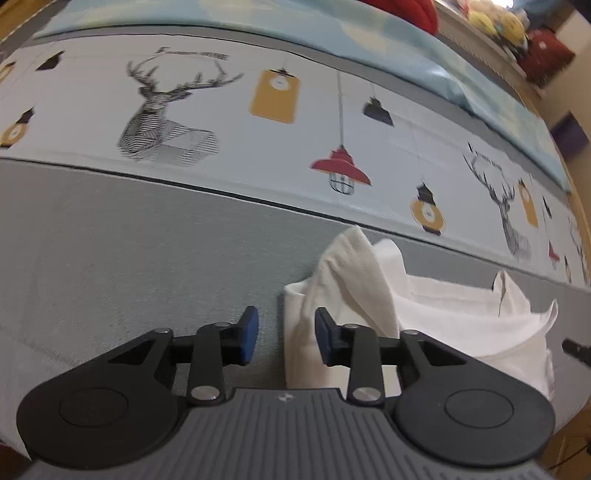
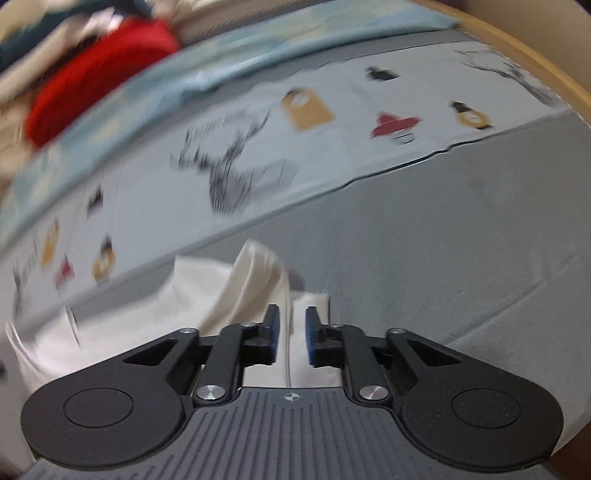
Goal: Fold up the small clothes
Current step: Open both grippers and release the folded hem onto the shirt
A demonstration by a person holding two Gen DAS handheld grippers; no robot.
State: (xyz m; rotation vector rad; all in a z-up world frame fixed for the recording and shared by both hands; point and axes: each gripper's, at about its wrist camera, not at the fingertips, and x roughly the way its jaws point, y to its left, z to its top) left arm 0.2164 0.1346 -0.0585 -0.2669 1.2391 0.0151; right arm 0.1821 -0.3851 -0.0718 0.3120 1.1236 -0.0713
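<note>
A small white garment [image 1: 424, 306] lies partly folded on the grey band of the bed cover, with a flap standing up at its left end. My left gripper [image 1: 286, 338] is open over the garment's left edge, holding nothing. In the right wrist view the same white garment [image 2: 207, 295] lies ahead and to the left. My right gripper [image 2: 291, 334] is open with a narrow gap, its blue pads over the garment's right edge, with nothing clamped between them.
The bed cover has a white printed band with deer and lamps [image 1: 229, 110] beyond the grey band [image 1: 129, 240]. A light blue sheet [image 1: 258, 18] and a red item [image 2: 99, 74] lie further back. A wooden bed edge [image 2: 517, 48] curves at the right.
</note>
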